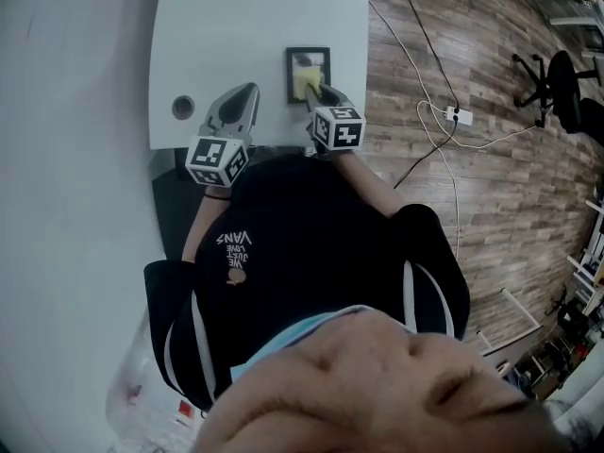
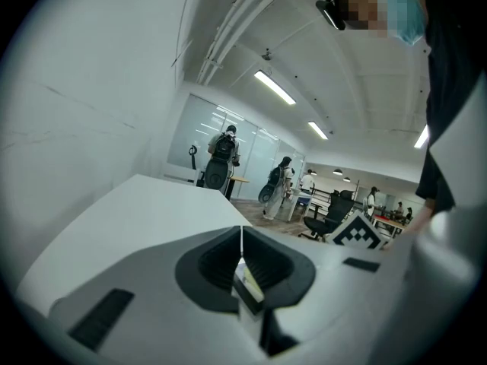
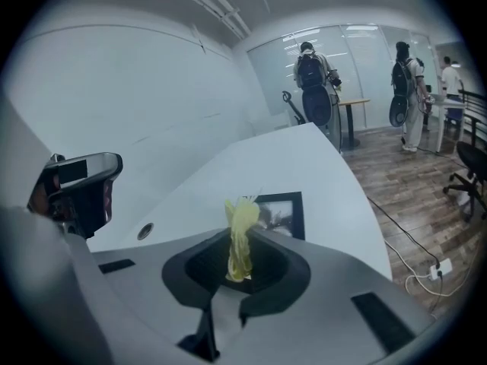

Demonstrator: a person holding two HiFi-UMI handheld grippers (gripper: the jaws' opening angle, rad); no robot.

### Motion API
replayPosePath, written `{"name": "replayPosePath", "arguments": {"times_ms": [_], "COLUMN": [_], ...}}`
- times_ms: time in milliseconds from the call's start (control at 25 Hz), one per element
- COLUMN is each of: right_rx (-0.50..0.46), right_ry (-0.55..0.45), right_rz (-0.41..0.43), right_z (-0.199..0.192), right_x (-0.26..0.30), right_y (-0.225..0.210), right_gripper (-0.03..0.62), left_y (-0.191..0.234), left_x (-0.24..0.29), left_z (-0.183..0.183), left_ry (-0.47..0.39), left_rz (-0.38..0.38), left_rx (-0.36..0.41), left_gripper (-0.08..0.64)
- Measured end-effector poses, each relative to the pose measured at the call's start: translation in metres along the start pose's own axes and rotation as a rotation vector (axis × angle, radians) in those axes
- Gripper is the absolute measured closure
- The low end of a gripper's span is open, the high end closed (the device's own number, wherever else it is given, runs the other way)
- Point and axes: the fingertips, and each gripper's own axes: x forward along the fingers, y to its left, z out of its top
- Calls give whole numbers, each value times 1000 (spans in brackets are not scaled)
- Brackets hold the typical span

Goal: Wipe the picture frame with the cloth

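A black picture frame point(image 1: 309, 72) lies flat on the white table point(image 1: 245, 26), near its front right edge. My right gripper point(image 1: 314, 90) is shut on a yellow cloth point(image 1: 304, 83), which rests over the frame's near part. In the right gripper view the cloth point(image 3: 242, 223) stands bunched up between the jaws of that gripper point(image 3: 242, 242), with the frame point(image 3: 283, 213) just beyond. My left gripper point(image 1: 249, 91) hovers over the table left of the frame, not touching it. Seen from its own camera, the left gripper point(image 2: 242, 236) is shut with nothing in it.
A round cable hole point(image 1: 183, 108) sits in the table left of the left gripper. On the wood floor to the right lie cables and a power strip point(image 1: 460, 115), and an office chair point(image 1: 557, 83) stands beyond. Several people stand far off point(image 3: 313, 78).
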Motion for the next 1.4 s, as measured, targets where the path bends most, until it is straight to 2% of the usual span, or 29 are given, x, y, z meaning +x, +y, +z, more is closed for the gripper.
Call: {"name": "replayPosePath", "arguments": {"times_ms": [320, 480, 720, 1400], "right_rx": [-35, -52, -42, 62], "right_ry": [44, 62, 63, 17], "right_rz": [83, 95, 53, -124], "right_z": [-8, -14, -15, -26], "right_x": [11, 17, 12, -27], "right_y": [27, 33, 21, -59], "right_gripper": [546, 546, 546, 546], "left_y": [6, 8, 3, -30], "left_x": [-10, -9, -2, 33], "left_z": [-3, -4, 0, -11], "left_ry": [16, 23, 35, 60], "left_rz": [27, 23, -3, -102], "left_rx": [-8, -5, -3, 10], "left_gripper": [543, 543, 543, 543]}}
